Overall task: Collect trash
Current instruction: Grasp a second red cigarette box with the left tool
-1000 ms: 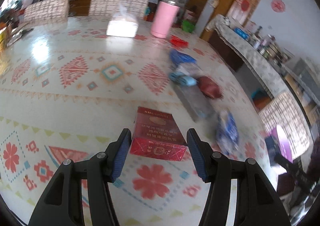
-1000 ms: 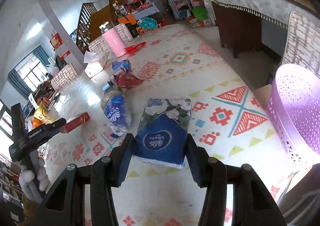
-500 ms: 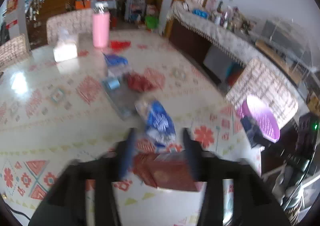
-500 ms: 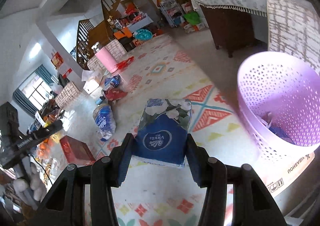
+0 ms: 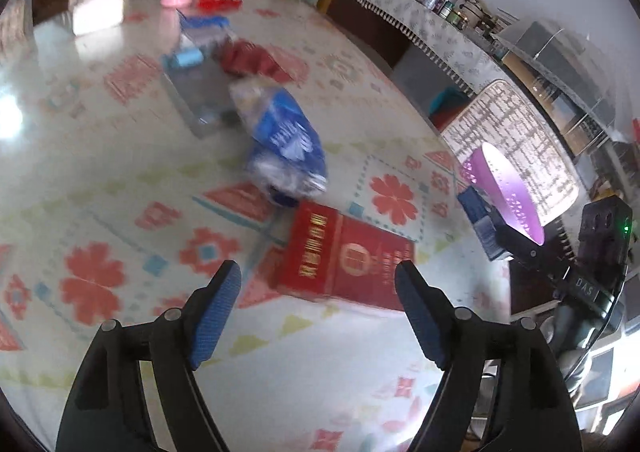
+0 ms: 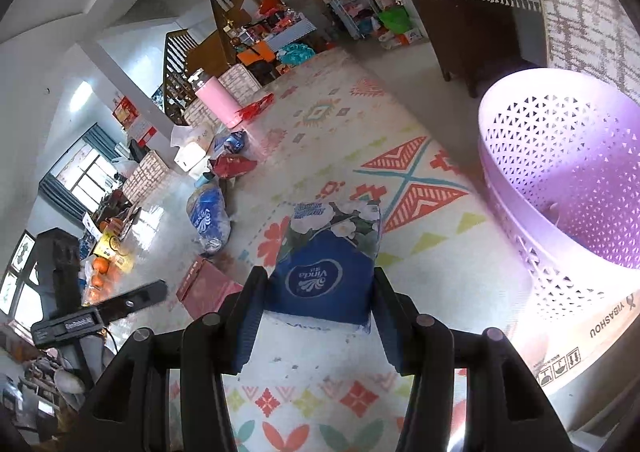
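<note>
My right gripper (image 6: 318,306) clamps the tissue pack (image 6: 326,252) beside the purple basket (image 6: 560,188); releasing early drops it short. My left gripper (image 5: 318,312), fingers just spread wide, holds nothing; the red box (image 5: 344,260) lies free.

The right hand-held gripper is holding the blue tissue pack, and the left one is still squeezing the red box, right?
Not quite. The right hand-held gripper does hold the tissue pack, but the left hand-held gripper has just opened. In the left wrist view its pads stand clear of the red box, which lies on the table.
</note>
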A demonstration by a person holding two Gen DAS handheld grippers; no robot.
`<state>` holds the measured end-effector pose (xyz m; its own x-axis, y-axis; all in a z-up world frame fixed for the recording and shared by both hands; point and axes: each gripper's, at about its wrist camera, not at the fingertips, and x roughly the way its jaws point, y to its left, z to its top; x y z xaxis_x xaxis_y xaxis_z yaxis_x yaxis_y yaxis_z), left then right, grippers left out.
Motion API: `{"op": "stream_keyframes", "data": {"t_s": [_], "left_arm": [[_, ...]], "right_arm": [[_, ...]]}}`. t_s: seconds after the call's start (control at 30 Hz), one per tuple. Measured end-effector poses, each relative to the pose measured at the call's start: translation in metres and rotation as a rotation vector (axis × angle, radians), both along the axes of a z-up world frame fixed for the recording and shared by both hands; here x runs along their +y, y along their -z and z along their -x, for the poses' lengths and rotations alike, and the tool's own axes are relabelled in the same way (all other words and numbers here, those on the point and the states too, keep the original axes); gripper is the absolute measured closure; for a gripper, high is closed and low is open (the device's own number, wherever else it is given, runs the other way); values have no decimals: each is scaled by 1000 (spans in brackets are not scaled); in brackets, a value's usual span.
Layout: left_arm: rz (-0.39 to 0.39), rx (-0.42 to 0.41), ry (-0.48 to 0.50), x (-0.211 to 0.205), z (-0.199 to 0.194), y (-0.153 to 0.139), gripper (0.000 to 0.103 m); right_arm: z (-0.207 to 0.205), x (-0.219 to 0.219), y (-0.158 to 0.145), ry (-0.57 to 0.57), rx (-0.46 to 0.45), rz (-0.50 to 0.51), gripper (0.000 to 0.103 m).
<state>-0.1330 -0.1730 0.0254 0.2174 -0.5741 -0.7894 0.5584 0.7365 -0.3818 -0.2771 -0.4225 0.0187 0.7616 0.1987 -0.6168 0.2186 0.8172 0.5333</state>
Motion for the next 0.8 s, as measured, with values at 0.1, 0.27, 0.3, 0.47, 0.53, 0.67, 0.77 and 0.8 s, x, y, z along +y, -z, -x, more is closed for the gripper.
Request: {"op": "stream_keyframes", "data": {"t_s": [0.1,0.27,0.3,0.47,0.53,0.67,0.77,0.8], "left_arm": [[24,43,-1,-3,3,6,25],[78,87,-82,19,-2,5,25],[87,100,-96,24,-3,5,25],[109,149,-143,41,-11,11,24],[123,157,-162,45,-14,13,23],[110,150,-173,43,-15,13,20],[76,127,-164,31,-12,12,17],[59,116,-157,26,-11,11,17]], "right_arm": [[-11,9,1,-40,0,2,47],[-44,49,11,-140,61,122,47],[-49,57,11,-158,65,150,47],[-56,101,8,-344,45,156,47],[-53,116,9,-421,39,135,47],[-42,114,12,-389,47,162,47],[-34,95,13,-321,53,145,47],[-30,89,13,-300,54,135,47]]}}
